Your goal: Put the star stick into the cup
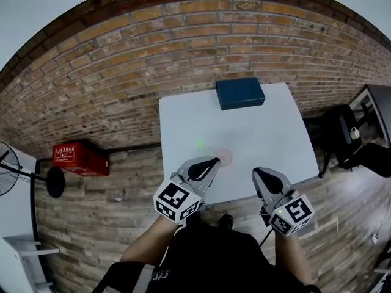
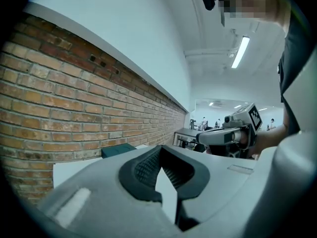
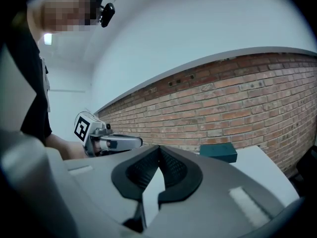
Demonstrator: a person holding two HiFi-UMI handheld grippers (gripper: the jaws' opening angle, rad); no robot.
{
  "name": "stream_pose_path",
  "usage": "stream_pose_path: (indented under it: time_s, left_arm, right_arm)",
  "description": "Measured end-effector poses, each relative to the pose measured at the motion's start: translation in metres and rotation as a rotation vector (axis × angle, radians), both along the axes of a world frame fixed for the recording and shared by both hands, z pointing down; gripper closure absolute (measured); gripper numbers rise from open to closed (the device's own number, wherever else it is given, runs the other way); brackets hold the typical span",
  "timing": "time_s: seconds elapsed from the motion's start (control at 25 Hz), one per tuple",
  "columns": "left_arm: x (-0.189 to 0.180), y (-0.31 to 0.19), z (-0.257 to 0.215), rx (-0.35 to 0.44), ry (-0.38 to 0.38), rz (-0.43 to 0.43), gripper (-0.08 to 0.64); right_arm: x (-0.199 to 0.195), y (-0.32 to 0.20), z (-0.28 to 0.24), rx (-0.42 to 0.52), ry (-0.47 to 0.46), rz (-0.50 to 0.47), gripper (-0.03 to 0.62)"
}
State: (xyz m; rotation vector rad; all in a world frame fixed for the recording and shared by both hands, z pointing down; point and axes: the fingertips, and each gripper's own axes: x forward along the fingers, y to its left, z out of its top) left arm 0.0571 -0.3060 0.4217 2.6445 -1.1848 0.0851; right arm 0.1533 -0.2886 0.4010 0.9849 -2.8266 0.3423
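Note:
On the white table [image 1: 269,133] lies a small green thing [image 1: 200,144], which looks like the star stick. A pale pink round cup [image 1: 225,157] stands just to its right. My left gripper [image 1: 214,161] hovers at the table's near edge, close beside the cup, jaws shut and empty. Its tips [image 2: 161,150] meet with nothing between them. My right gripper [image 1: 256,172] is held further right over the near edge, also shut and empty, with its tips [image 3: 158,149] together. Neither gripper view shows the stick or the cup.
A dark blue box [image 1: 240,93] sits at the table's far edge against the brick wall. A red box [image 1: 78,157] and a fan [image 1: 12,163] stand on the floor at the left. Black furniture [image 1: 348,133] stands to the right of the table.

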Motion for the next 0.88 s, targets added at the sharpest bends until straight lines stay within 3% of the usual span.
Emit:
stream_pose_path:
  time_s: [0.36,0.48,0.64,0.88]
  left_arm:
    - [-0.014,-0.001,-0.011,0.005,-0.066,-0.225,0.554]
    - [-0.021,-0.001,-0.010,0.008,-0.120,-0.236,0.554]
    - [-0.034,-0.003,-0.025,0.046,-0.124,-0.252,0.554]
    - [-0.053,-0.006,-0.026,0.060,-0.103,-0.294,0.554]
  right_arm:
    - [0.017,-0.012,-0.003,0.046,-0.032,-0.043,0.594]
    - [0.012,-0.014,-0.008,0.058,-0.076,-0.041,0.594]
    - [0.007,-0.015,-0.022,0.085,-0.115,-0.017,0.594]
    - [-0.009,-0.013,-0.024,0.138,-0.062,-0.016,0.595]
